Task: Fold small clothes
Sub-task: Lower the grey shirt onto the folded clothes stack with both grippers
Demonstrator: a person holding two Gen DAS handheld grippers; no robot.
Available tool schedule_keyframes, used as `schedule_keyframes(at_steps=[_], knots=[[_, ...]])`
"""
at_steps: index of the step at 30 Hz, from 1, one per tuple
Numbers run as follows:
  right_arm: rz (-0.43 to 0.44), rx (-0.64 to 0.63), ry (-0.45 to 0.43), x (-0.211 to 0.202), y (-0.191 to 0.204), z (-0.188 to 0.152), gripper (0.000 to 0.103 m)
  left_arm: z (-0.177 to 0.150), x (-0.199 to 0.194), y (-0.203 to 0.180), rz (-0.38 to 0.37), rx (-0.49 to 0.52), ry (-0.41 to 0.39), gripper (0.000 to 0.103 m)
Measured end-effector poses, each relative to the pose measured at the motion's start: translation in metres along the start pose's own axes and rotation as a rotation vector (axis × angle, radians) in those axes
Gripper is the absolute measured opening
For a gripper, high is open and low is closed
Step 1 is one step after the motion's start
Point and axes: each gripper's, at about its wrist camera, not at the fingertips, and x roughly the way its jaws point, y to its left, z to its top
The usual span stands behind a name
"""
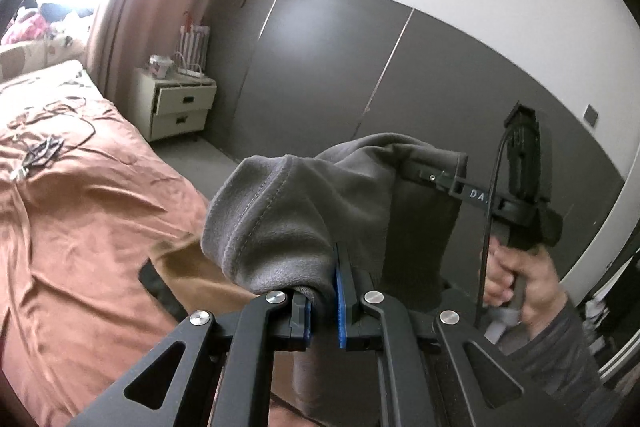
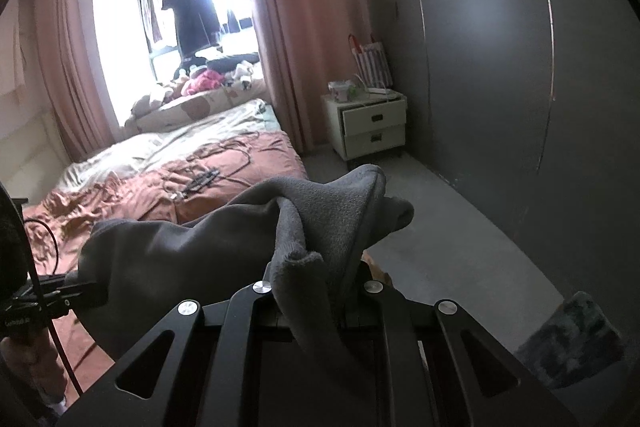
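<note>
A grey fleece garment (image 1: 280, 211) hangs stretched in the air between both grippers, above the edge of the bed. My left gripper (image 1: 324, 287) is shut on one end of it, blue pads (image 1: 340, 307) pressing the cloth. To the right, a hand (image 1: 520, 279) holds my right gripper (image 1: 416, 171), which pinches the other top corner. In the right wrist view the garment (image 2: 180, 259) bunches over the right gripper (image 2: 320, 291), shut on a fold, and runs left to the left gripper (image 2: 84, 291).
The bed (image 1: 80, 207) with a rumpled rust sheet and cables (image 2: 208, 179) lies to the left. A tan cloth (image 1: 188, 267) lies at its edge. A white nightstand (image 2: 368, 127) stands by the grey wardrobe (image 2: 500, 87). A dark fluffy mat (image 2: 572, 339) lies on the floor.
</note>
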Motion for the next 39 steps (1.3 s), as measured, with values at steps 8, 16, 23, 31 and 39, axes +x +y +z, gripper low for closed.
schedule_keyframes(at_steps=[8,16,23,31,39], knots=[[-0.028,-0.018,0.049,0.042,-0.019,0.017,0.010,-0.001,0.031,0.050,0.023,0.040,0.008,0.009],[-0.130,-0.023,0.228,0.131,-0.025,0.007,0.032,-0.028,0.094,0.114,0.143,0.030,0.150,0.022],[-0.154,0.029,0.264,0.128,-0.042,0.011,0.047,-0.048,0.098,0.183,0.021,-0.286,0.167,0.030],[-0.165,-0.019,0.272,0.102,-0.032,0.000,0.047,-0.044,0.112,0.209,-0.074,-0.475,0.149,0.032],[-0.173,-0.065,0.409,0.142,-0.020,-0.010,0.031,-0.043,0.107,0.208,0.014,-0.507,0.049,0.026]])
